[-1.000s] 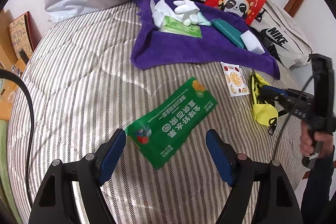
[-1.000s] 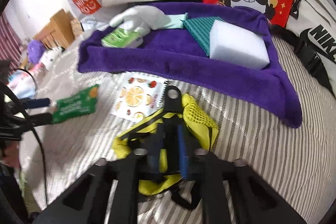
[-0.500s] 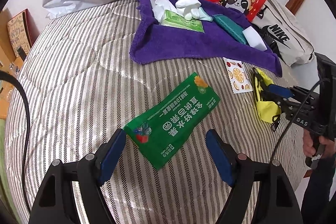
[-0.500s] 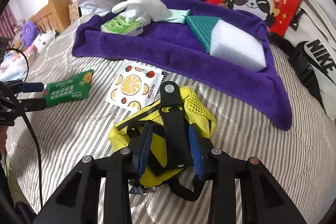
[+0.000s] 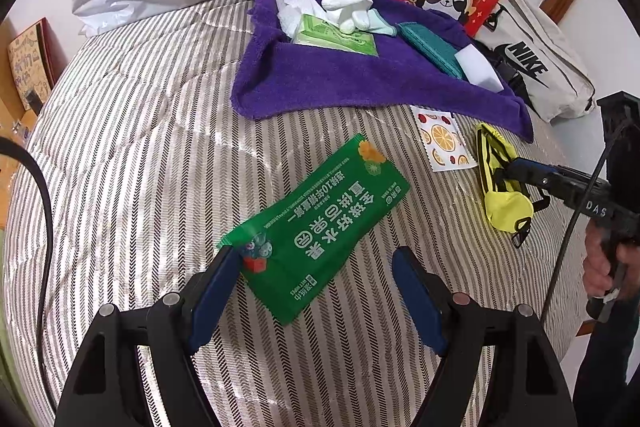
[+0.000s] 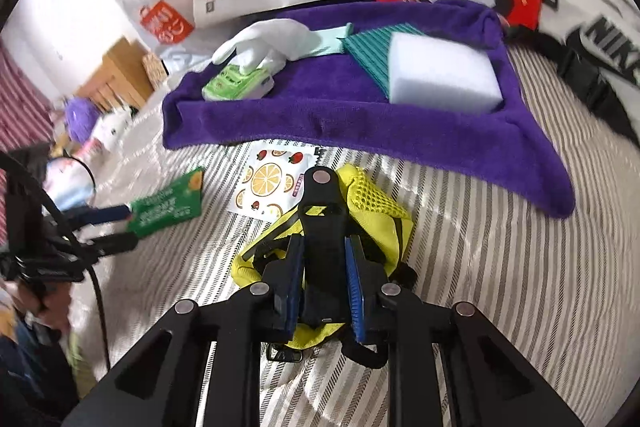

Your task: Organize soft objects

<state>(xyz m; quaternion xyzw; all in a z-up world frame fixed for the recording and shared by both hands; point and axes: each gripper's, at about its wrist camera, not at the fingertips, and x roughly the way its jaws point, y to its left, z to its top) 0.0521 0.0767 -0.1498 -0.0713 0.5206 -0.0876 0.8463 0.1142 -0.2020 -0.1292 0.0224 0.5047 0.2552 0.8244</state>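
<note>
Several soft items lay on a striped bed point(image 5: 140, 147). Farthest back, a purple towel point(image 5: 340, 87) held a white sponge point(image 6: 444, 75). Nearer, the left gripper point(image 5: 316, 291), fingers spread, straddled a green wipes pack point(image 5: 320, 227). The right gripper point(image 6: 322, 279) clenched a yellow mesh pouch point(image 6: 376, 207) by its black strap, beside a fruit-print sachet point(image 6: 272, 183).

sponge point(image 6: 444, 75) on towel point(image 5: 360, 87) | sachet point(image 5: 442, 139) before towel (pouch point(image 5: 320, 223) left of sachet)
</note>
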